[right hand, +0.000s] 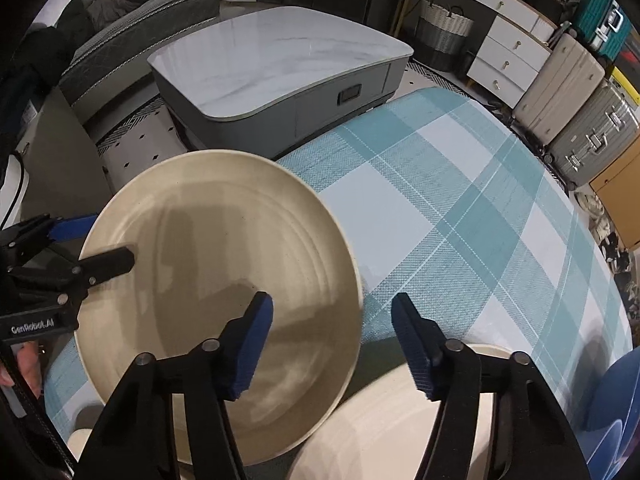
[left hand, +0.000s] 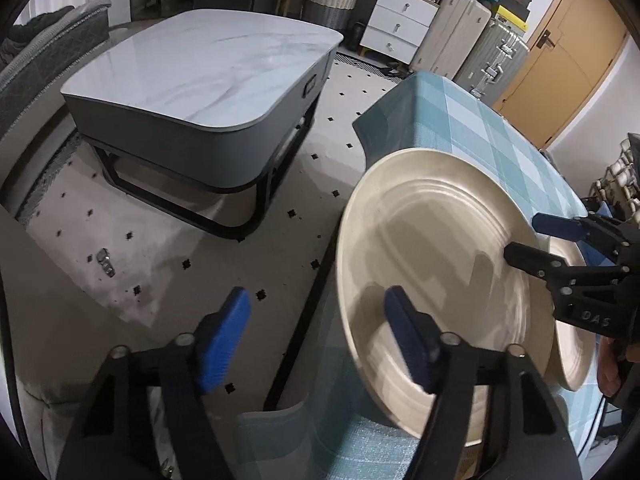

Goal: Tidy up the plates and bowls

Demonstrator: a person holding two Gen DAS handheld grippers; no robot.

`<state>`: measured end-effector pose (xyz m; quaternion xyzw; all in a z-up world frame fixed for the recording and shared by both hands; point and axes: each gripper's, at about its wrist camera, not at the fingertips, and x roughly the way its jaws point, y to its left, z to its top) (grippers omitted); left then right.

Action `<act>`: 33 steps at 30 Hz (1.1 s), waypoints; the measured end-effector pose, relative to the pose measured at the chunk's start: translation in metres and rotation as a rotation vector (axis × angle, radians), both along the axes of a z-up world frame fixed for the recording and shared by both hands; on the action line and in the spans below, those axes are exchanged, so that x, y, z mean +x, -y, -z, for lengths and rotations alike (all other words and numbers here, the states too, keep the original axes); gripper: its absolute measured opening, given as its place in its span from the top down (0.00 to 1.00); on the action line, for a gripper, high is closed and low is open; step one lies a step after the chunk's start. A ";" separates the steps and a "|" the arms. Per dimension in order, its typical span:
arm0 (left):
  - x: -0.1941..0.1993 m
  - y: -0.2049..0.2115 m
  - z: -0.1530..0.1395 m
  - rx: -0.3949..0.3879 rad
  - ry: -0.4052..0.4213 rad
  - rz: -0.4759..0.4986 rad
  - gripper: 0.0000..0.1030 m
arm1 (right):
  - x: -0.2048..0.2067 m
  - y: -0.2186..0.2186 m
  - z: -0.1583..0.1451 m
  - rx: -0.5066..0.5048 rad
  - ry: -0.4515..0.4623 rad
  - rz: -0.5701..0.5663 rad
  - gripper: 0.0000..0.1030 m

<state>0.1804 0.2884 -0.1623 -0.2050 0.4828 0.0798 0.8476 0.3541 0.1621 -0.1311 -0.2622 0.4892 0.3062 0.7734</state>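
Light: even indoor, fairly bright, from overhead.
Shadows: soft grey patches on the plate (right hand: 216, 272); a dark one on the cloth (right hand: 460, 208) under its rim.
Glare: pale sheen on the marble table (left hand: 208, 76).
Blur: plate edges smeared.
Edges: strong fisheye bending, black corners.

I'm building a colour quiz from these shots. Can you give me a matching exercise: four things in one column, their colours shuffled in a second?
Things:
1. plate
2. tablecloth
3. coffee table
4. door

Colours:
a. orange-brown
b. cream
c. teal and white check
d. pale grey marble top

Pairs: 1-b, 2-c, 3-d, 4-a
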 end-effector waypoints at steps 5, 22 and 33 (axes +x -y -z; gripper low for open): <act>-0.003 -0.003 -0.001 -0.030 0.016 0.005 0.52 | -0.003 -0.006 0.007 -0.039 -0.008 -0.011 0.57; -0.004 0.003 -0.005 -0.078 0.026 0.046 0.85 | -0.001 0.004 0.001 -0.022 -0.023 0.026 0.89; -0.007 0.004 -0.006 -0.048 0.012 0.034 0.85 | -0.001 0.006 -0.001 0.026 -0.062 0.033 0.91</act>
